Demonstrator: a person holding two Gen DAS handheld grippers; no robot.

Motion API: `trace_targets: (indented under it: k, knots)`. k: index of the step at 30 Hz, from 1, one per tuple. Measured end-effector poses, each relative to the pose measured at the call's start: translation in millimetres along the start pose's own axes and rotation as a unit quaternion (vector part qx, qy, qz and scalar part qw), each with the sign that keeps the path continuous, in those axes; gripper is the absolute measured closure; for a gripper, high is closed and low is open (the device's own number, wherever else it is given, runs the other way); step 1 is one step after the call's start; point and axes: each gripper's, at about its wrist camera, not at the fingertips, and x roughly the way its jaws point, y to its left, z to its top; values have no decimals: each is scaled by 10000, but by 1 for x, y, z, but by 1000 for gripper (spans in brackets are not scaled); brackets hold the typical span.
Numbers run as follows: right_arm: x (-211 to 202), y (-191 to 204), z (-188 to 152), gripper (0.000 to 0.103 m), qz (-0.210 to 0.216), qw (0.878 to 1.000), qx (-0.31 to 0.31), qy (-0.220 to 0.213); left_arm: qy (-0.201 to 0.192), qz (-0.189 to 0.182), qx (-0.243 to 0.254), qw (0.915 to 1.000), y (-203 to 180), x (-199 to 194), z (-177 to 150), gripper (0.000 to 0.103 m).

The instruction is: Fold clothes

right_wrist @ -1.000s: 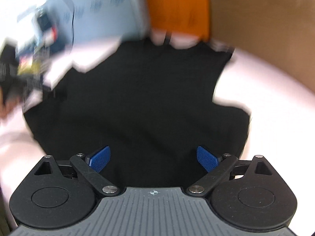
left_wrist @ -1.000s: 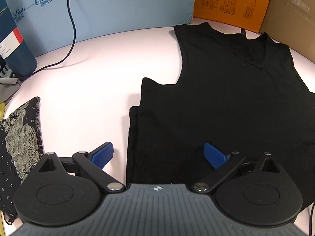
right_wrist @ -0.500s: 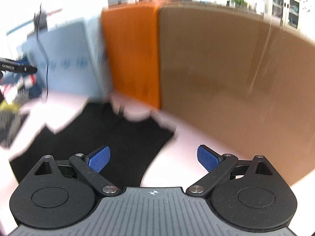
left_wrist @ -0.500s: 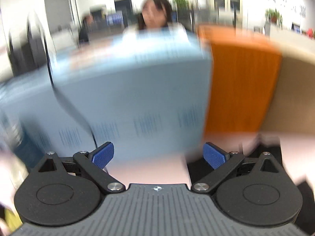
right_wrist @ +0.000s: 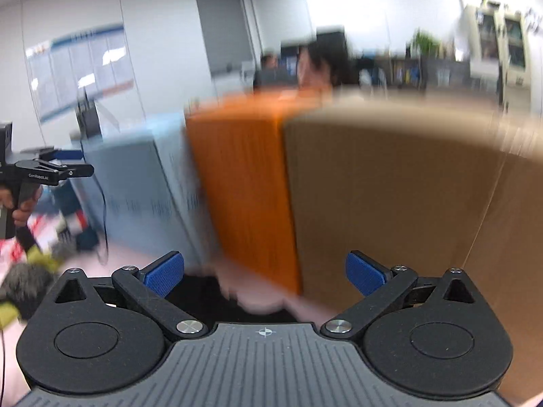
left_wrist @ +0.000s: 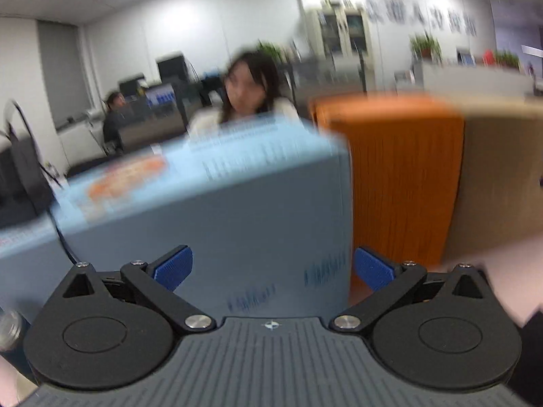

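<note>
Both the left gripper (left_wrist: 273, 268) and right gripper (right_wrist: 264, 273) gape wide, empty, pointed at boxes. The black garment (right_wrist: 203, 295), seemingly below, needs them tipped down first.

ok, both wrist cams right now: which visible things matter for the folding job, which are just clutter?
Job:
- black garment, only a sliver low in the right wrist view
- left gripper, open
- right gripper, open

Clutter:
- light blue box
- orange box
- cardboard box
- black cable
</note>
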Motion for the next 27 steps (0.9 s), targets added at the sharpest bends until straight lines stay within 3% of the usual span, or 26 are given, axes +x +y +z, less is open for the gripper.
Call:
trace_targets:
  k: [2,5,11,13,15,17,19,27]
  knots:
    - [20,-8,-14,1,-11,9995,46,309,392,-267,167,9987,-8,30,-29,5]
    - [44,-16,-35,1,-96,9977,62,670,817,-685,124,9942,-19,73,-59,18]
    - [73,-39,-66,4,34,9958,331,858,1157,-1040,-630,9858,-28,130,-89,31]
    - [78,-45,-73,5,96,9949,407,913,1307,-1232,-819,9803,-30,142,-92,43]
    - [84,-49,-79,15,152,9944,445,948,1404,-1347,-959,9762,-33,153,-95,48]
    - [92,-52,-82,40,158,9942,445,971,1447,-1402,-1021,9742,-36,162,-98,51]
    - [100,-53,-83,50,151,9942,397,986,1494,-1443,-1041,9726,-37,168,-99,53]
    - [135,-48,-71,50,523,9947,-124,880,1456,-1700,-684,9722,-45,180,-94,55]
